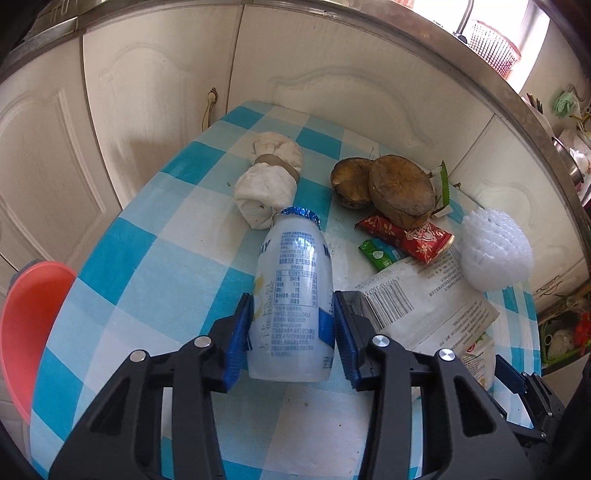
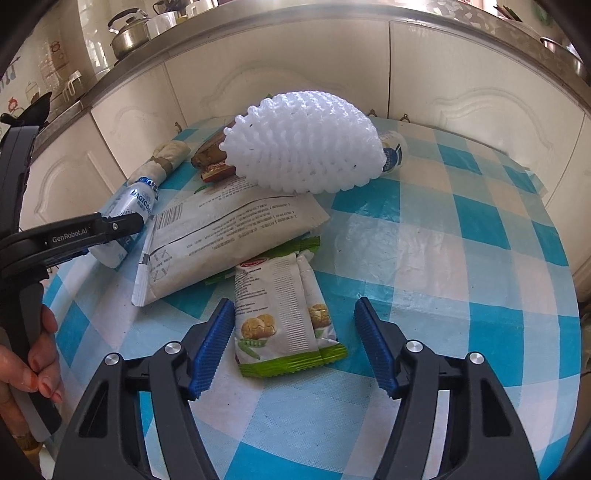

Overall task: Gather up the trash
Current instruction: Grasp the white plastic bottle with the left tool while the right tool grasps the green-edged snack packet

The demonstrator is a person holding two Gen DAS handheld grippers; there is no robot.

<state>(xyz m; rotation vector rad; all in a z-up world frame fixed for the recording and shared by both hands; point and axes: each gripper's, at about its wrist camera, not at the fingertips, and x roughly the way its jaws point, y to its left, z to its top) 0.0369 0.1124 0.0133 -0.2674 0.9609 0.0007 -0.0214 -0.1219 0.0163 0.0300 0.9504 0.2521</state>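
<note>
Two tools differ: the left tool (image 1: 293, 325) clamps the bottle (image 1: 291, 295) lengthwise ahead, while the right tool (image 2: 295, 347) gapes astride the green wrapper (image 2: 284, 317).

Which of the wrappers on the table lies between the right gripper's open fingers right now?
The green-edged biscuit wrapper, printed with round biscuits, lies between the right gripper fingers. The big white barcode bag and red wrapper lie farther off.

bright daylight from a blown-out window (image 1: 491, 22); soft shadows, strong fisheye bending, dark corners.
</note>
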